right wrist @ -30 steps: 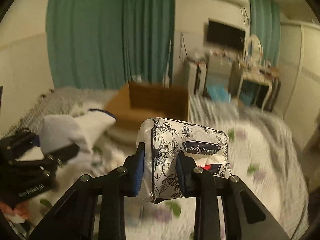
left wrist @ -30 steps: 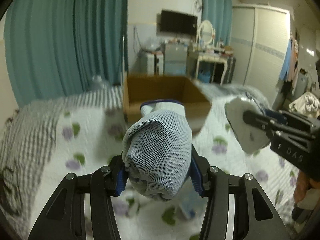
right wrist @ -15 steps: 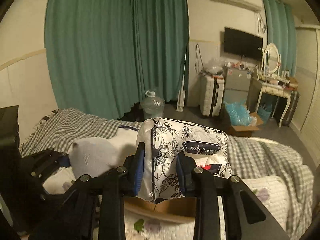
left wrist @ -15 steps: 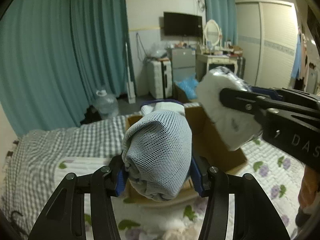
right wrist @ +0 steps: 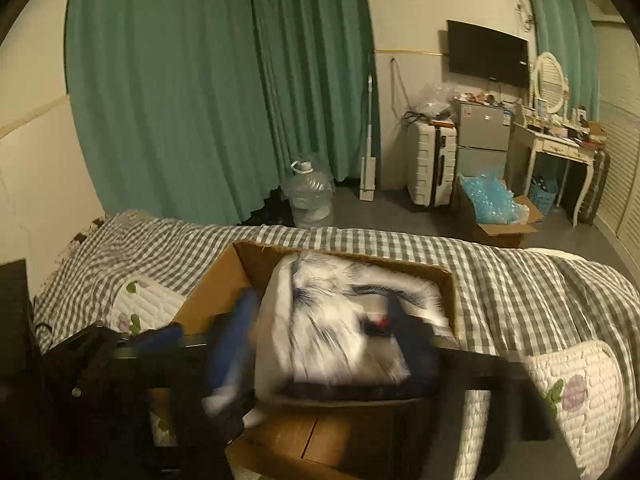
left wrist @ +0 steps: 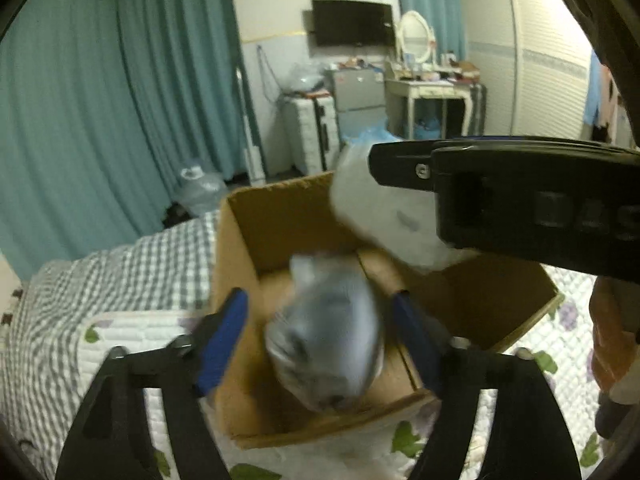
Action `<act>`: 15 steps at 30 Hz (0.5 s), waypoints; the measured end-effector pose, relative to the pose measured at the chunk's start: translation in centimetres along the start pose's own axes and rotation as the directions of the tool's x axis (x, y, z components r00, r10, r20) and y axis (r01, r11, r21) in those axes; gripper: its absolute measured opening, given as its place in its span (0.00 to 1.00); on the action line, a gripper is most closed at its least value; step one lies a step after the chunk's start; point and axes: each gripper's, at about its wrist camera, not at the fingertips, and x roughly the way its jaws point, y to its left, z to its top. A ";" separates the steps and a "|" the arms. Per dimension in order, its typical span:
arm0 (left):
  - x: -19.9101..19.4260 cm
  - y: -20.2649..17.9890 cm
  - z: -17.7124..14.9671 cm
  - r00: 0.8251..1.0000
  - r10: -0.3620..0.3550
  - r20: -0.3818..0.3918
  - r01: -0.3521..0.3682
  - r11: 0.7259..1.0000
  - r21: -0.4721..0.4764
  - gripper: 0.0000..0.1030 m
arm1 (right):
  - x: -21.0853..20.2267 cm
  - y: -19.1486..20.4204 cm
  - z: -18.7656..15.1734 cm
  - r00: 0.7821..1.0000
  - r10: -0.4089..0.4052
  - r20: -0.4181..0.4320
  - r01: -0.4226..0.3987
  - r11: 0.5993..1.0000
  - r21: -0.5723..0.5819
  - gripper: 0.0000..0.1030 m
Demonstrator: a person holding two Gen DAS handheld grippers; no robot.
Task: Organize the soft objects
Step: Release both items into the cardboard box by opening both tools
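Observation:
An open cardboard box (left wrist: 256, 240) stands on the bed; it also shows in the right wrist view (right wrist: 208, 292). My left gripper (left wrist: 320, 336) is open above the box, and the grey mesh glove (left wrist: 326, 340) is blurred between its spread fingers, dropping into the box. My right gripper (right wrist: 320, 332) is open over the same box, and the floral tissue pack (right wrist: 340, 320) is blurred between its fingers, loose and tilted. In the left wrist view the tissue pack (left wrist: 384, 224) shows under the right gripper's finger at upper right.
The bed has a grey checked blanket (right wrist: 520, 276) and a white floral quilt (left wrist: 132, 332). Beyond the bed are teal curtains (right wrist: 224, 92), a water jug (right wrist: 310, 196), a suitcase (right wrist: 432, 168), a small fridge (right wrist: 484, 140) and a dressing table (right wrist: 560, 148).
Both grippers have tilted down over the box and opened. The glove has left the left gripper's hold and the tissue pack the right gripper's hold; both are falling.

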 end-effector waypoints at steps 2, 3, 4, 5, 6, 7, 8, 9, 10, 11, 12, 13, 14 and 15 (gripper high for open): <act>-0.7 0.3 -0.2 1.000 0.026 0.018 -0.026 1.000 -0.017 0.81 | -1.6 -0.2 0.1 1.000 -0.008 0.026 0.008 1.000 -0.003 0.78; -1.3 0.4 -0.2 0.999 0.035 0.024 -0.035 0.999 -0.025 0.81 | -2.8 -0.2 0.2 0.999 -0.012 0.039 0.012 1.000 -0.006 0.79; -1.8 0.5 -0.1 0.999 0.040 0.029 -0.039 0.999 -0.030 0.81 | -3.7 -0.1 0.2 0.999 -0.016 0.049 0.016 1.000 -0.008 0.80; -2.4 0.6 0.0 0.998 0.046 0.034 -0.045 0.998 -0.034 0.81 | -5.1 0.0 0.3 0.998 -0.024 0.062 0.024 1.000 -0.010 0.83; -3.1 0.9 0.1 0.998 0.052 0.043 -0.051 0.998 -0.038 0.81 | -6.5 0.1 0.3 0.997 -0.030 0.073 0.031 0.999 -0.015 0.84; -4.2 1.0 0.1 0.997 0.058 0.057 -0.055 0.998 -0.037 0.81 | -8.2 0.3 0.3 0.996 -0.038 0.087 0.040 0.999 -0.024 0.85; -5.2 1.2 0.2 0.995 0.062 0.072 -0.059 0.998 -0.036 0.81 | -9.9 0.6 0.2 0.994 -0.046 0.099 0.050 0.998 -0.038 0.88; -6.8 1.4 0.2 0.994 0.065 0.092 -0.062 0.997 -0.034 0.81 | -11.7 0.9 -0.1 0.992 -0.060 0.110 0.066 0.996 -0.051 0.91; -7.8 1.6 0.2 0.992 0.069 0.108 -0.065 0.997 -0.036 0.81 | -13.1 1.1 -0.4 0.990 -0.070 0.121 0.078 0.995 -0.058 0.92; -9.2 1.9 0.1 0.989 0.075 0.125 -0.070 0.997 -0.041 0.81 | -14.7 1.6 -1.0 0.989 -0.073 0.126 0.082 0.994 -0.069 0.93; -10.5 2.2 -0.1 0.988 0.075 0.137 -0.070 0.996 -0.047 0.81 | -15.7 2.0 -1.6 0.990 -0.073 0.120 0.083 0.994 -0.078 0.94; -11.5 2.5 -0.5 0.987 0.073 0.146 -0.066 0.996 -0.053 0.81 | -16.9 2.7 -2.8 0.992 -0.074 0.102 0.083 0.993 -0.087 0.94; -12.5 2.8 -1.0 0.986 0.073 0.152 -0.065 0.996 -0.061 0.81 | -17.5 3.1 -3.9 0.993 -0.077 0.085 0.085 0.992 -0.091 0.94; -13.4 3.2 -1.6 0.985 0.078 0.157 -0.068 0.995 -0.070 0.81 | -17.8 3.7 -5.2 0.995 -0.083 0.061 0.089 0.992 -0.093 0.94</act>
